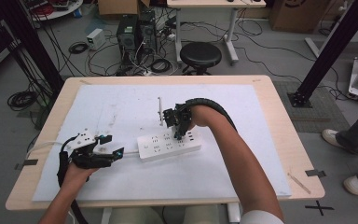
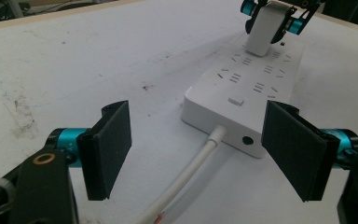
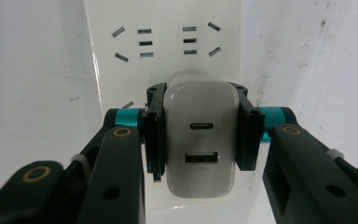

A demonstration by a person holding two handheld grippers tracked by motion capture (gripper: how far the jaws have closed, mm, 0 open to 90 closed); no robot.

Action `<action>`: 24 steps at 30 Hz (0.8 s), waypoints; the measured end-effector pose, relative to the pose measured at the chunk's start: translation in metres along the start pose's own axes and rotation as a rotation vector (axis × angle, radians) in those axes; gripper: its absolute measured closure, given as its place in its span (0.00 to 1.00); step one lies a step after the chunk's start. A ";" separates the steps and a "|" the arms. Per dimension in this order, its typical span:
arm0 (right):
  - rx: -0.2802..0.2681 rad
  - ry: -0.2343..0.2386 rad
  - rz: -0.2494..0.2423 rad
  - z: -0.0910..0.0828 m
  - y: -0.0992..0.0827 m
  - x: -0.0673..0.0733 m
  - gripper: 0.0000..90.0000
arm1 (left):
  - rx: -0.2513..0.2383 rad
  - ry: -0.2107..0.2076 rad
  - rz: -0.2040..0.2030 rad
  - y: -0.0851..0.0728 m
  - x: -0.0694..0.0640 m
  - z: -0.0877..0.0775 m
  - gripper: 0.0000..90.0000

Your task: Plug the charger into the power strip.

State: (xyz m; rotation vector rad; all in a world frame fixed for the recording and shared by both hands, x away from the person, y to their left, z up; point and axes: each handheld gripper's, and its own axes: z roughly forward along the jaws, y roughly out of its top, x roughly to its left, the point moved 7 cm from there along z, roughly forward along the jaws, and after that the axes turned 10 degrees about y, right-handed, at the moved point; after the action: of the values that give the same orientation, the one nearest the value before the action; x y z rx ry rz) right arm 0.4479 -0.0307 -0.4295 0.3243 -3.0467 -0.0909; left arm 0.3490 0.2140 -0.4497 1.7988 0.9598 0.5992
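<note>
Six items we list, from largest to smallest.

Table: pale wood top, standing on a grey floor.

White sheet: covers most of the table top; we note scuffs and dark specks across it.

Power strip: white, lying flat on the sheet near the middle, its long side running left to right. Rows of socket slots face up. In the left gripper view we see a small square button on its near end and a round hole in the end face.

Cord: white, leaving the strip's left end and running toward the left gripper.

Left gripper: resting on the sheet just left of the strip, jaws spread wide and holding nothing; the cord passes between them without touching the pads.

Right gripper: poised over the right part of the strip, pointing down, jaws pinching the charger by its two flat sides.

Charger: white, rounded block with two ports on its upturned face, upright at the strip's sockets. Whether its pins are seated we cannot tell.
</note>
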 end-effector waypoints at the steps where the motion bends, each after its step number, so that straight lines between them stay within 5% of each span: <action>1: 0.004 0.002 0.005 0.000 0.000 0.001 0.71 | 0.000 0.000 0.000 0.000 0.000 0.000 0.27; 13: 0.005 0.051 0.021 0.003 0.001 -0.005 0.71 | -0.001 0.000 -0.003 0.000 -0.001 0.000 0.27; 19: -0.021 0.020 0.004 0.003 -0.001 -0.003 0.70 | -0.001 0.002 -0.004 0.001 0.000 -0.002 0.27; 21: -0.066 0.001 -0.004 0.002 -0.004 -0.002 0.66 | -0.003 0.004 -0.005 0.002 0.001 -0.003 0.27; 24: -0.184 -0.038 0.137 -0.004 -0.013 0.000 0.37 | -0.002 0.007 -0.008 0.002 0.002 -0.003 0.27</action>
State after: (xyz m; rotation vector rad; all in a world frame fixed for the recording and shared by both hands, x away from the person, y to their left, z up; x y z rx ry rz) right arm 0.4505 -0.0436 -0.4268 0.1025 -3.0564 -0.3698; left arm 0.3483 0.2165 -0.4472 1.7917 0.9709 0.6020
